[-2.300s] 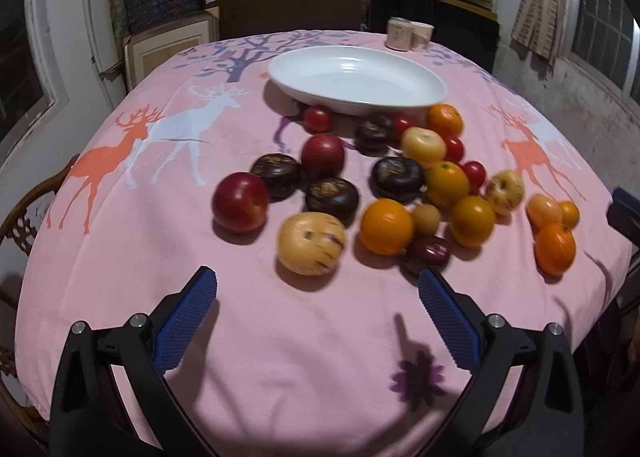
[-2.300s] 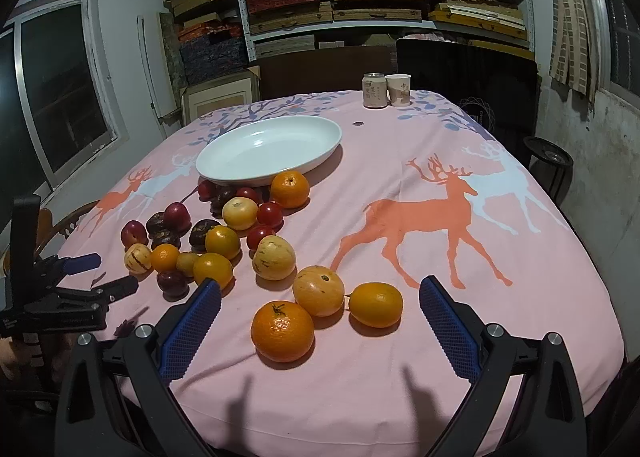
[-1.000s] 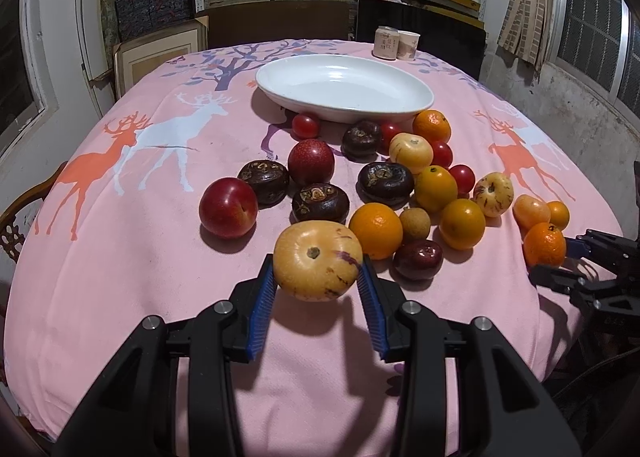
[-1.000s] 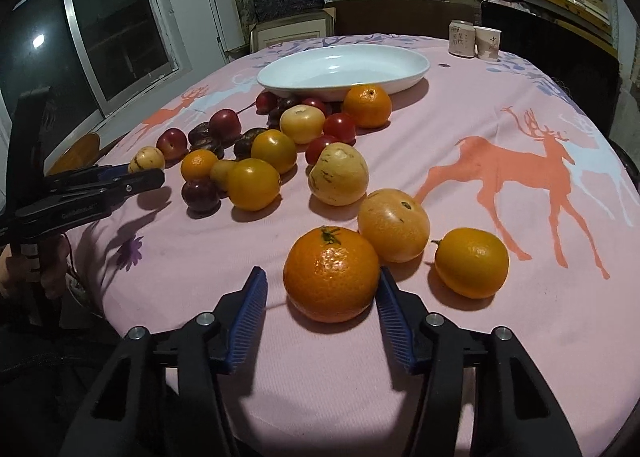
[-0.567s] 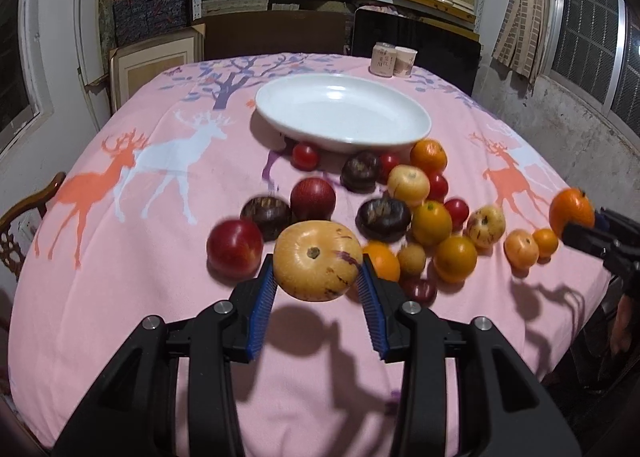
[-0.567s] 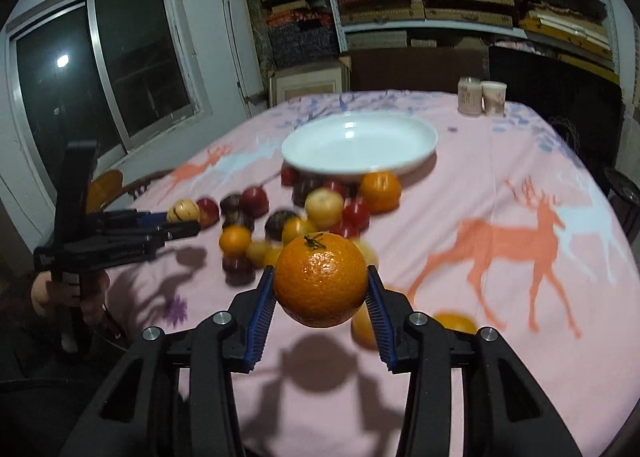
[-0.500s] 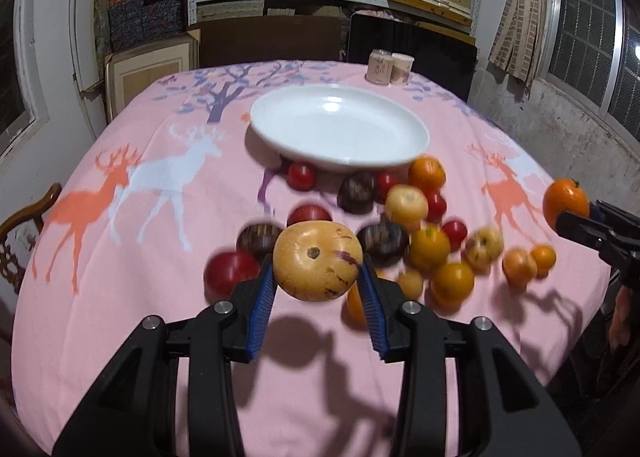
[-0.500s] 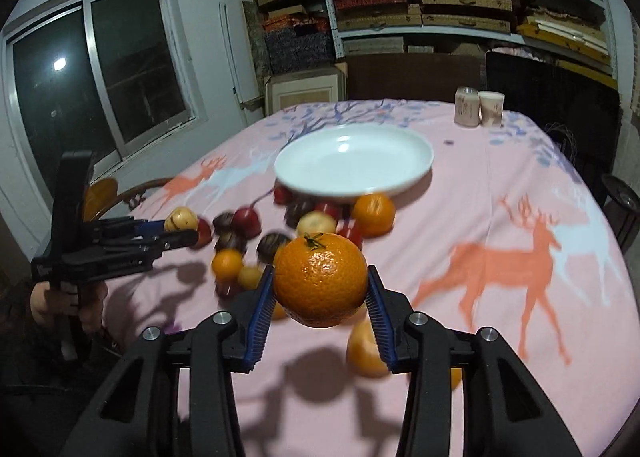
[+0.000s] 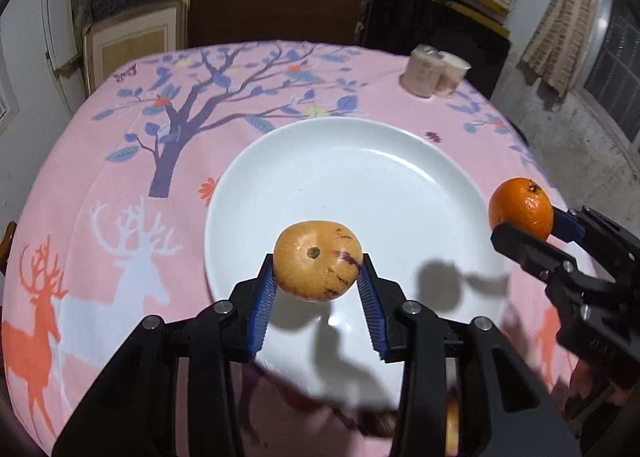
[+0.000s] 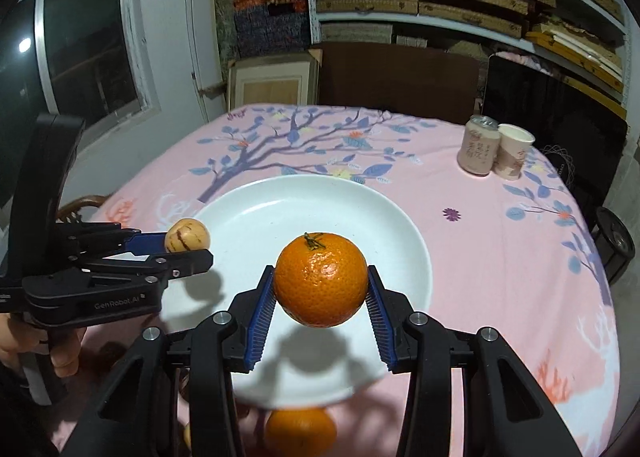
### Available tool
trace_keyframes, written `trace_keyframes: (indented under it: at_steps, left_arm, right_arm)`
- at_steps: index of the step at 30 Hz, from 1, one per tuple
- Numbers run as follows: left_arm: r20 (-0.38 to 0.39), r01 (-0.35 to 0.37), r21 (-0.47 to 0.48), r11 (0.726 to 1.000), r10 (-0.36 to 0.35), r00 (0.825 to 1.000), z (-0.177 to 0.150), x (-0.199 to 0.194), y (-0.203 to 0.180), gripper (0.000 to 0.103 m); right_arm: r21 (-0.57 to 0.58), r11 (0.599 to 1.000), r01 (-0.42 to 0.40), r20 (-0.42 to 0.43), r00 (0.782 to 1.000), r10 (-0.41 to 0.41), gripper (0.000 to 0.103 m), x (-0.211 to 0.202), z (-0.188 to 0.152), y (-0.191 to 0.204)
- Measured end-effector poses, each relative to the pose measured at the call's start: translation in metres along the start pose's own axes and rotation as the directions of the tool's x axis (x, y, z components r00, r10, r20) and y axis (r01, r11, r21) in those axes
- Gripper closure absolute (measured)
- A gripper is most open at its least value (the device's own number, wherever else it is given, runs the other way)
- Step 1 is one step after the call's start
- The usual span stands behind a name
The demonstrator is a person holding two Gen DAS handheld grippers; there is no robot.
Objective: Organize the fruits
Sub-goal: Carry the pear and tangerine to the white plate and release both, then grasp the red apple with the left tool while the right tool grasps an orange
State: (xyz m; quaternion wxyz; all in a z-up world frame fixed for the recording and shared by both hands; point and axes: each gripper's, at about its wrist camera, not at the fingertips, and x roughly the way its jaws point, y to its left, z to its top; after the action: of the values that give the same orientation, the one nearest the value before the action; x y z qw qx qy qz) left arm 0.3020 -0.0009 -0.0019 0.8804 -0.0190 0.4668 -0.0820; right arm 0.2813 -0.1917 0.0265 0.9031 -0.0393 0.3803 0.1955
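left gripper [image 9: 316,285] clenched on yellow purple-streaked fruit [image 9: 318,266], held above near rim of white plate [image 9: 360,161] | right gripper [image 10: 320,303] clamped round orange [image 10: 321,279] over the plate | right view only: another orange [image 10: 300,431] below plate edge, can [image 10: 479,148] beside paper cup [image 10: 514,157] | left view only: deer print on pink tablecloth [image 9: 80,217]

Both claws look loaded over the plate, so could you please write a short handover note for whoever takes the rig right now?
Left claw: shut on the yellow purple-streaked fruit, held above the white plate.
Right claw: shut on the orange, also above the plate.
Done: both fruits gripped and held off the table. Plate holds nothing yet.
Left: set both down in the plate, then fetch more; another orange shows near the plate's near rim.
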Motion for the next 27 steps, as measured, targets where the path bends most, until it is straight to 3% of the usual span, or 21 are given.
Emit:
trace_keyframes:
  at_steps: [3,6,7,8,10,14,17,23,27]
  left_arm:
    - [-0.048,0.0,-0.033,0.999,-0.002,0.999,0.012,0.025,0.008,0.063]
    - [-0.053,-0.004,-0.056,0.998,0.001,0.999,0.025,0.034,0.015,0.063]
    - [-0.048,0.003,-0.072,0.997,-0.007,0.999,0.03,0.033,0.018,0.055]
    - [-0.038,0.005,-0.09,0.996,-0.009,0.999,0.032,0.029,0.022,0.038]
    - [0.021,-0.004,-0.113,0.994,0.006,1.0,0.034,0.011,0.029,0.022]
    - [0.066,0.032,-0.129,0.991,-0.024,0.998,0.022,-0.026,0.039,0.021]
    - [0.094,0.065,-0.109,0.992,-0.055,0.994,-0.008,-0.061,0.041,0.02]
    - [0.121,-0.008,0.027,1.0,0.005,0.993,-0.103,-0.121,0.038,0.014]
    - [0.088,-0.05,0.069,0.996,0.044,0.995,-0.166,-0.129,0.042,0.014]
  right_arm:
    - [-0.016,1.0,0.025,-0.025,0.999,-0.025,0.058,0.028,0.009,-0.001]
    - [-0.04,0.998,0.058,0.004,0.998,-0.058,0.055,0.038,0.02,-0.001]
    - [-0.052,0.996,0.073,0.024,0.997,-0.072,0.036,0.035,0.022,0.002]
    - [-0.059,0.994,0.093,0.063,0.994,-0.089,0.026,0.027,0.023,0.003]
    - [-0.061,0.995,0.076,0.098,0.993,-0.07,0.023,0.011,0.023,0.005]
    - [-0.059,0.995,0.078,0.144,0.987,-0.069,0.023,-0.035,0.01,0.006]
    - [-0.07,0.994,0.085,0.151,0.986,-0.074,0.023,-0.072,-0.012,0.009]
    - [-0.064,0.992,0.106,0.136,0.986,-0.097,0.02,-0.131,-0.087,0.006]
    - [0.035,0.995,0.089,0.123,0.988,-0.093,0.019,-0.151,-0.139,-0.003]
